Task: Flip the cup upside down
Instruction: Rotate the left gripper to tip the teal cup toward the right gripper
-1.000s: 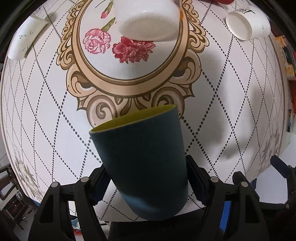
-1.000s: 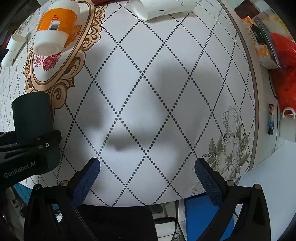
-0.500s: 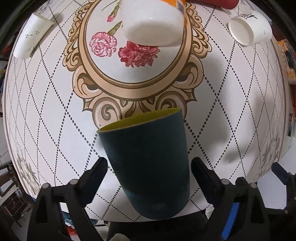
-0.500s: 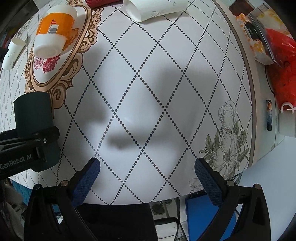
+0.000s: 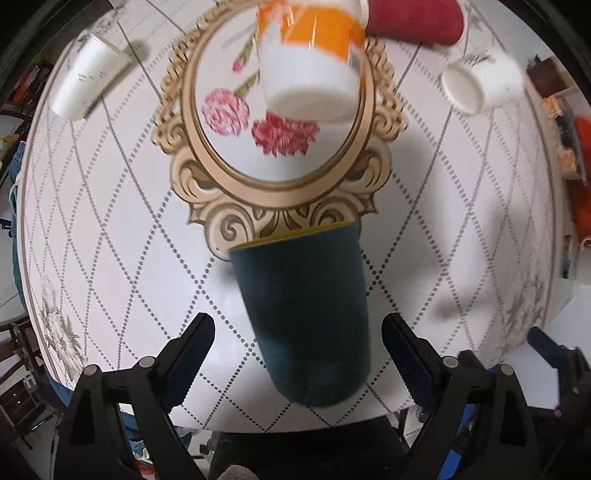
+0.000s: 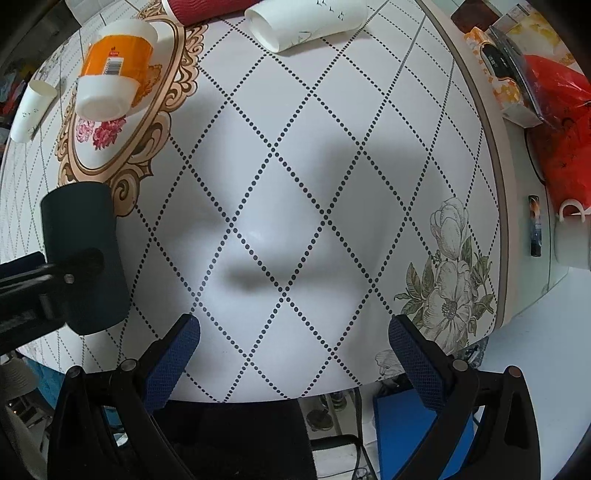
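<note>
A dark teal cup [image 5: 306, 314] with a yellow-green inside stands mouth down on the white patterned table [image 5: 110, 221], near its front edge. My left gripper [image 5: 298, 341] is open, its pads apart from the cup on both sides. The cup also shows in the right wrist view [image 6: 85, 254], with the left gripper's arm in front of it. My right gripper [image 6: 293, 345] is open and empty over the bare table to the cup's right.
An orange-and-white cup [image 5: 314, 62] lies on the floral medallion. A red cup [image 5: 413, 18], a white paper cup [image 5: 480, 83] and another white cup [image 5: 86, 85] lie farther back. Boxes and a red bag [image 6: 554, 110] sit right of the table.
My left gripper opened, let go of the teal cup and drew back from it. The cup stays mouth down on the table. The right gripper pulled back slightly.
</note>
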{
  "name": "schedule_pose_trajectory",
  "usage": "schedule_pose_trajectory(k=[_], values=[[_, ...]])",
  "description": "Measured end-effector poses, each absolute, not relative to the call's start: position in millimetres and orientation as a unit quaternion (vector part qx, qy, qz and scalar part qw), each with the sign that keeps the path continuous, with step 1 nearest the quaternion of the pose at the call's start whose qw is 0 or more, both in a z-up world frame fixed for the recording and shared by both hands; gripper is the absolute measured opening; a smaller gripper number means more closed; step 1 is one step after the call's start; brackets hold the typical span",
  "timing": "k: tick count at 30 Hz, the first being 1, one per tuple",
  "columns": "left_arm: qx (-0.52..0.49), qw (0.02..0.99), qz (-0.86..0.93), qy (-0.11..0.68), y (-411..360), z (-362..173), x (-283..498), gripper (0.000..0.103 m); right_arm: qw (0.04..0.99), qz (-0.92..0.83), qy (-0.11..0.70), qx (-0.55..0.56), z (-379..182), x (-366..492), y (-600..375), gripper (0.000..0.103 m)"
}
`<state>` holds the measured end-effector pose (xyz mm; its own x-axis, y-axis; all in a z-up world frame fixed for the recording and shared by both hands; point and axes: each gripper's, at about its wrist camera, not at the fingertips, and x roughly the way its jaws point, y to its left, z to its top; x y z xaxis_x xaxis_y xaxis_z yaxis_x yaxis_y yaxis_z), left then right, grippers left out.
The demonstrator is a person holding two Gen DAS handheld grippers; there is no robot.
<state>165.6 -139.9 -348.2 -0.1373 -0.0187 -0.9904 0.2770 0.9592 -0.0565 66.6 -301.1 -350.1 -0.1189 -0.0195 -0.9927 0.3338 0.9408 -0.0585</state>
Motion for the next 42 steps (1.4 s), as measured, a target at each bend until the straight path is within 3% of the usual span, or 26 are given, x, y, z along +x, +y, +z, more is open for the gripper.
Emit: schedule_pose_trajectory(k=[7,12,20,32,42], values=[[0.059,0.698,-0.106,0.705,-107.9,-278.0,168.2,0.093,0.674,-0.107,0.722,0.114,-315.8,68.4,-288.7,0.103],[0.058,0.713,-0.079,0.694,-73.5,-258.1,169.2,0.093,0.690,-0.079,0.711,0.113,-286.9,74.4,-273.5,0.103],[0.012,0.712,-0.027,0.702,-19.4,-263.3,153.6,0.093,0.700,-0.032,0.707,0.098,-272.0,96.4,-236.6,0.103],[-0.033,0.699,0.025,0.714,24.8,-285.5,141.8,0.093,0.681,0.024,0.729,0.065,-296.5,124.1,-185.0,0.103],[-0.063,0.684,0.040,0.725,33.3,-319.2,150.3,0.093,0.667,0.055,0.743,-0.034,-297.1,147.3,-166.7,0.103]])
